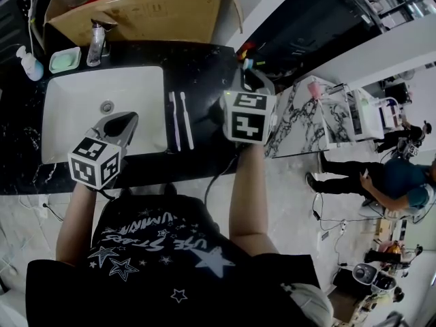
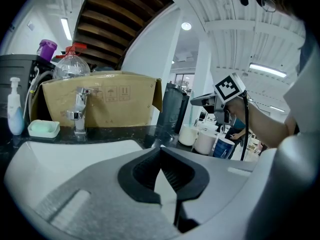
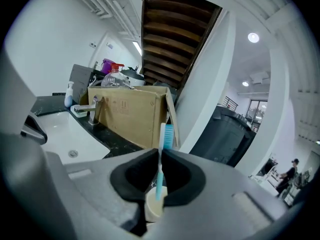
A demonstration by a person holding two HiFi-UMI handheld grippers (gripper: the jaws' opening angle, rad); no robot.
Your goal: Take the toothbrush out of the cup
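My right gripper [image 3: 160, 154] is shut on the handle of a blue toothbrush [image 3: 161, 171]. The brush stands upright, bristle head up, and its lower end hangs over a cream cup [image 3: 153, 208] just below the jaws. In the head view the right gripper [image 1: 257, 79] is over the black counter, right of the sink, and hides the cup. The left gripper view shows it raised above three cups [image 2: 206, 141]. My left gripper [image 1: 128, 120] hangs over the white sink [image 1: 68, 125], its jaws [image 2: 160, 149] shut with nothing between them.
Two white toothbrushes [image 1: 180, 120] lie side by side on the counter between sink and right gripper. Behind the sink are a faucet [image 1: 97, 44], a green soap dish [image 1: 65, 60], a pump bottle [image 1: 28, 64] and a cardboard box [image 1: 139, 13]. People stand on the floor at right.
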